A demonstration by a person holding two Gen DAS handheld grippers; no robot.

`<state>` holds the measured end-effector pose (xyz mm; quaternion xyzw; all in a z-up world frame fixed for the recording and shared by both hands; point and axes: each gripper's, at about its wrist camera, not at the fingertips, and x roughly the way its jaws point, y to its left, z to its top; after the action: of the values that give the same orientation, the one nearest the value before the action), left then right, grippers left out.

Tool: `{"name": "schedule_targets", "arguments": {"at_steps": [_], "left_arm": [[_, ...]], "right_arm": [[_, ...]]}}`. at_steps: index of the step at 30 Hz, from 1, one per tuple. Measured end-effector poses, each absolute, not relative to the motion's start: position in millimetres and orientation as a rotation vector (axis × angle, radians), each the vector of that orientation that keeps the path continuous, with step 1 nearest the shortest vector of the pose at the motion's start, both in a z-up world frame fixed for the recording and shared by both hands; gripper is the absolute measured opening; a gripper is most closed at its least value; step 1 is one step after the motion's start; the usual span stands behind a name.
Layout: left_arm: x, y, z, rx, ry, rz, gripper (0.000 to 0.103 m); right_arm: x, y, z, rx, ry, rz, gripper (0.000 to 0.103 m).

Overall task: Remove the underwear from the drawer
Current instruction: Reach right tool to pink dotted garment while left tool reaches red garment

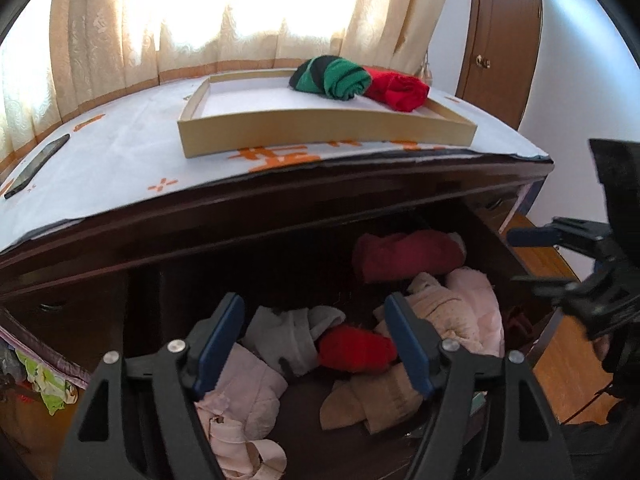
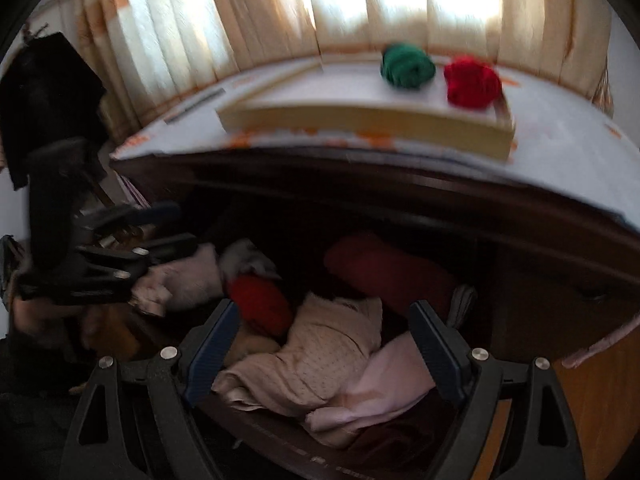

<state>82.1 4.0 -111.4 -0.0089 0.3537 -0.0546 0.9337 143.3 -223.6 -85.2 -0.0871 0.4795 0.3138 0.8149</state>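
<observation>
The open drawer holds several bundled pieces of underwear: a red roll, a grey one, a maroon one, pink ones and a beige one. My left gripper hangs open above the grey and red rolls, touching neither. In the blurred right wrist view my right gripper stands open over a beige garment, with the red roll and the maroon roll beyond it. Each gripper shows at the edge of the other's view, the right gripper and the left gripper.
On the dresser top a shallow cardboard tray holds a green roll and a red roll. A dark phone lies at the top's left. Curtains hang behind and a wooden door stands at the right.
</observation>
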Motion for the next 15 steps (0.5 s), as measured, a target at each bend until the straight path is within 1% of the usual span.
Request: {"name": "schedule_targets", "arguments": {"at_steps": [2, 9, 11, 15], "left_arm": [[83, 3, -114, -0.017, 0.734, -0.106, 0.077], [85, 4, -120, -0.009, 0.759, -0.09, 0.08], [86, 5, -121, -0.007, 0.762, -0.084, 0.084], [87, 6, -122, -0.01, 0.766, -0.082, 0.085]], "right_arm": [[148, -221, -98, -0.206, 1.053, 0.665, 0.088], [163, -204, -125, -0.27, 1.146, 0.669, 0.088], [167, -199, -130, -0.283, 1.168, 0.676, 0.088], [172, -189, -139, -0.318, 1.222, 0.685, 0.088]]}}
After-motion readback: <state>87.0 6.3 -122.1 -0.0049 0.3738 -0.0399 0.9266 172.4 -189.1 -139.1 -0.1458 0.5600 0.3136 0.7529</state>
